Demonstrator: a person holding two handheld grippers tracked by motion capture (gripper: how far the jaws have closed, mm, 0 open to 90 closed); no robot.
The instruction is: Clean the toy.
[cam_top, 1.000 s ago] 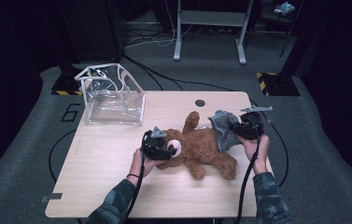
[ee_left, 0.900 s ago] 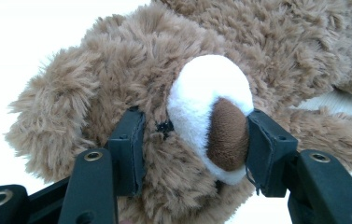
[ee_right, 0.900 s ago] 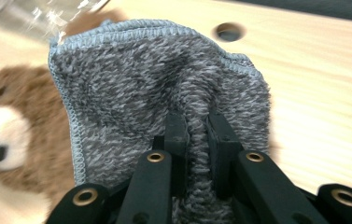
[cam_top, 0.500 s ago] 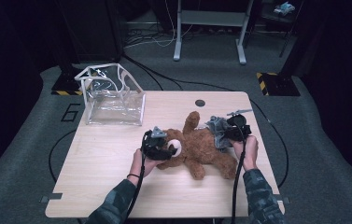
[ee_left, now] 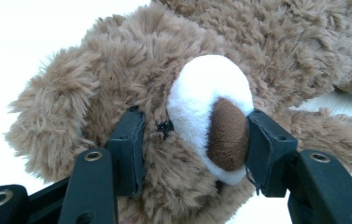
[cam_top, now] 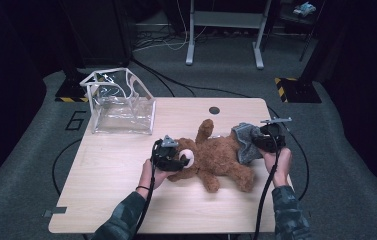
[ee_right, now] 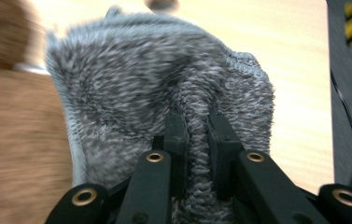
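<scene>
We see a teddy bear point(cam_top: 216, 160) lying mid-table, well apart from the clear bag point(cam_top: 118, 102) at the far left corner. The left gripper point(ee_left: 194, 140) clamps the bear's head, one jaw beside the white muzzle point(ee_left: 206, 98). The right gripper point(ee_right: 197, 135) pinches a fold of grey knit cloth point(ee_right: 164, 88) by the bear's far end. We judge the cloth is being worked along the body; we should keep the head steady and pull evenly, without letting the fold slip.

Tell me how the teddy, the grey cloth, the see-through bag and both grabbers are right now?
Teddy: lying down, head clamped.
Grey cloth: bunched, pinched.
See-through bag: standing open.
Left grabber: shut on teddy's head.
Right grabber: shut on cloth.
</scene>
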